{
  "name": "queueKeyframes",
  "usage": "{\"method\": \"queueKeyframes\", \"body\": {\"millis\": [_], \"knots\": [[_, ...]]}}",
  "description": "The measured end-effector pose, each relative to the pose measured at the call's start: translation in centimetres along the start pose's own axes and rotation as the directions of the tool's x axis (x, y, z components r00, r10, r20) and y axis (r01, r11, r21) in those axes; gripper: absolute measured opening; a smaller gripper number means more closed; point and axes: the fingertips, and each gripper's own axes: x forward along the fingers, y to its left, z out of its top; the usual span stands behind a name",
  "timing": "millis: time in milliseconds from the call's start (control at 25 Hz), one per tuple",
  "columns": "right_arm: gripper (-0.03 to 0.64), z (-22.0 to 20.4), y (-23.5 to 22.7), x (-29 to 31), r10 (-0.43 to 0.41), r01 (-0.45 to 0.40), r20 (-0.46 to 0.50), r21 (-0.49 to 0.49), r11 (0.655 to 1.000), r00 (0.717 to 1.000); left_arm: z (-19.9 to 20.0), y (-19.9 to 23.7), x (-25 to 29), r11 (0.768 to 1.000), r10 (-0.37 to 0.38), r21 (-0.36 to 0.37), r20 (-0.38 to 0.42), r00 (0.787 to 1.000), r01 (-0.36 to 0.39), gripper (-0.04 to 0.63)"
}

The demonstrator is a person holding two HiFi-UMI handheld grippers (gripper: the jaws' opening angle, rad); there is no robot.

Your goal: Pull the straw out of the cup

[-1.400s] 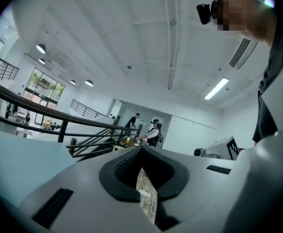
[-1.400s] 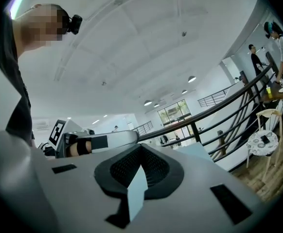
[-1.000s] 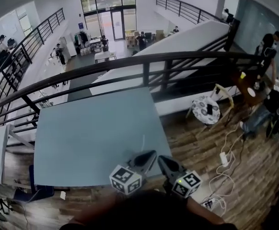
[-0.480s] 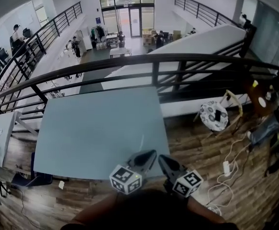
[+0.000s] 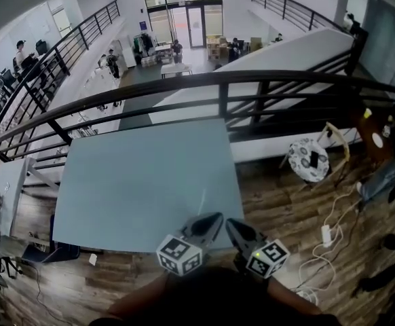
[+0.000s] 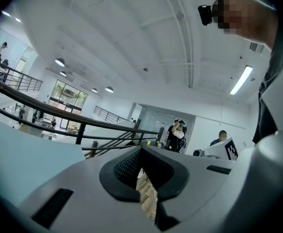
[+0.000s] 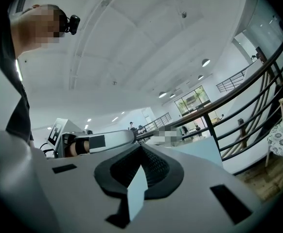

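both hand-held grippers hover side by side above the near edge of the pale blue counter [image 5: 129, 182], their marker cubes toward the person. the left hand-held gripper [image 5: 214, 219] has its jaws together with nothing between them; in the left gripper view only wooden floor [image 6: 149, 198] shows through the slit behind the tips. the right hand-held gripper [image 5: 231, 223], just beside it, is also closed and empty. a thin pale line [image 5: 203, 200], too small to tell whether it is the straw, lies on the counter just ahead of the left hand-held gripper's tips.
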Motion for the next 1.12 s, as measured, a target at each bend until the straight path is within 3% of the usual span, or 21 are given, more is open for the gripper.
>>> {"method": "queueKeyframes", "body": {"millis": [560, 1120], "knots": [[0.011, 0.7, -0.6, 2.8, -0.114, 0.115, 0.014, -0.02, 0.993, 0.993, 1.7, 2.5, 1.1, 0.992, -0.125, -0.007, -0.017, 0.992, 0.125, 0.011], [0.011, -0.6, 2.3, 9.5, -0.138, 0.138, -0.005, -0.034, 0.99, 0.99, 2.7, 9.5, -2.6, 0.989, -0.138, -0.053, -0.005, 0.99, 0.138, 0.011]]}}
